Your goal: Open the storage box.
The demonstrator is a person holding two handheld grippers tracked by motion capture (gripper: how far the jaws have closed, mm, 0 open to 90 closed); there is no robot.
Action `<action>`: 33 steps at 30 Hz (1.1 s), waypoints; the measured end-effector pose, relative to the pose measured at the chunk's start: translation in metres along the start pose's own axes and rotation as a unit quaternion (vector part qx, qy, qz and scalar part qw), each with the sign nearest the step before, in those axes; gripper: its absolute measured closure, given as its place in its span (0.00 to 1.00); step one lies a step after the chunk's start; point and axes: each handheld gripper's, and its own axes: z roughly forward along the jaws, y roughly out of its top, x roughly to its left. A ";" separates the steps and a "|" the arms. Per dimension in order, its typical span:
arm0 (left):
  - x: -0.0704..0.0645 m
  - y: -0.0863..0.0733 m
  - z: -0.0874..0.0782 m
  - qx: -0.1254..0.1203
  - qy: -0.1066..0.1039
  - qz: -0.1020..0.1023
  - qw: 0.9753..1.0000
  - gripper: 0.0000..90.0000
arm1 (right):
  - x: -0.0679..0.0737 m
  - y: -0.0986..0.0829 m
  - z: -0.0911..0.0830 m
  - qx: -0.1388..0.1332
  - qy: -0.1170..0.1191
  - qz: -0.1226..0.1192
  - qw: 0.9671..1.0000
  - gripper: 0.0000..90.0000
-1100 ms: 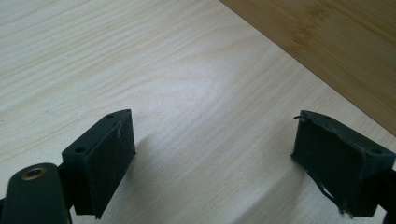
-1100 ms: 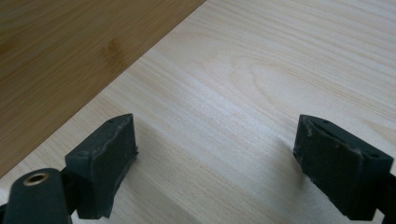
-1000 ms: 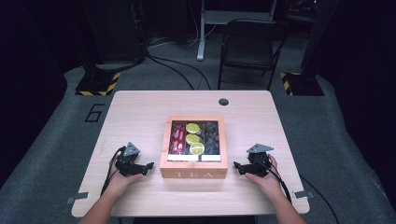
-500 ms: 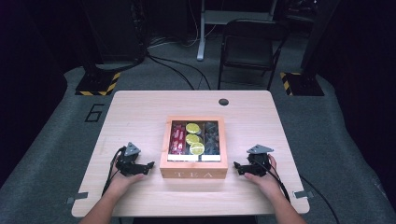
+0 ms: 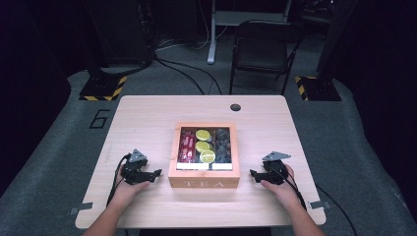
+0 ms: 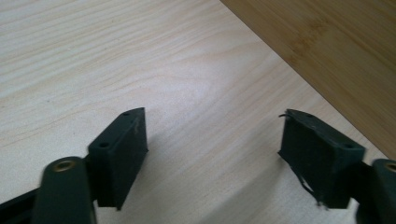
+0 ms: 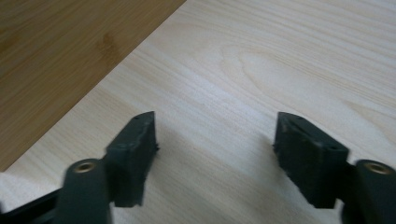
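**Two open tools rest on the desk either side of the wooden tea box**

At the near edge of the desk (image 5: 147, 206), two forearms come in from below. The person's left hand (image 5: 129, 188) holds the left tool (image 5: 156, 173), which sits on the desk just left of the tea box (image 5: 204, 184), its tips pointing right toward the box's left wall. The right hand (image 5: 278, 184) holds the right tool (image 5: 253, 173) on the other side, its tips pointing left toward the box's right wall. Each carries a grey three-cornered plate on top, and cables trail back off the near edge.

In the left gripper view, the left tool (image 6: 212, 149) stands wide open with bare pale wood grain between its black jaws; nothing is held. The darker bamboo side of the tea box (image 6: 327, 51) fills the far right corner, close to the jaw tips but apart from them. In the right gripper view, the right tool (image 7: 215, 149) is likewise spread open and empty, with the tea box (image 7: 60, 51) at the far left, near but not touched.

The tea box sits near the middle of the desk, lid off, "TEA" lettered on its near face. Inside, red packets (image 5: 187, 145) fill the left compartment, yellow-green round items (image 5: 202, 146) lie down the middle, and dark packets (image 5: 222, 143) fill the right.

Farther off, a round cable hole (image 5: 235, 107) sits near the desk's far edge. Beyond the desk stand a black folding chair (image 5: 260, 54) and, on the floor at the left, a painted "6" (image 5: 100, 118).
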 end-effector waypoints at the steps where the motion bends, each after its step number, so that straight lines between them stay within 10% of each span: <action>1: 0.000 0.001 -0.001 0.004 -0.002 0.000 1.000 0.28 | 0.000 0.000 -0.001 0.000 0.003 0.002 1.000 0.36; 18: -0.009 0.014 -0.022 -0.035 0.007 -0.006 0.999 0.35 | 0.015 0.010 -0.028 -0.014 -0.011 -0.012 1.000 0.41; 33: -0.028 0.022 -0.037 -0.054 -0.030 -0.010 0.998 0.37 | 0.031 0.021 -0.058 -0.066 0.004 -0.030 0.997 0.41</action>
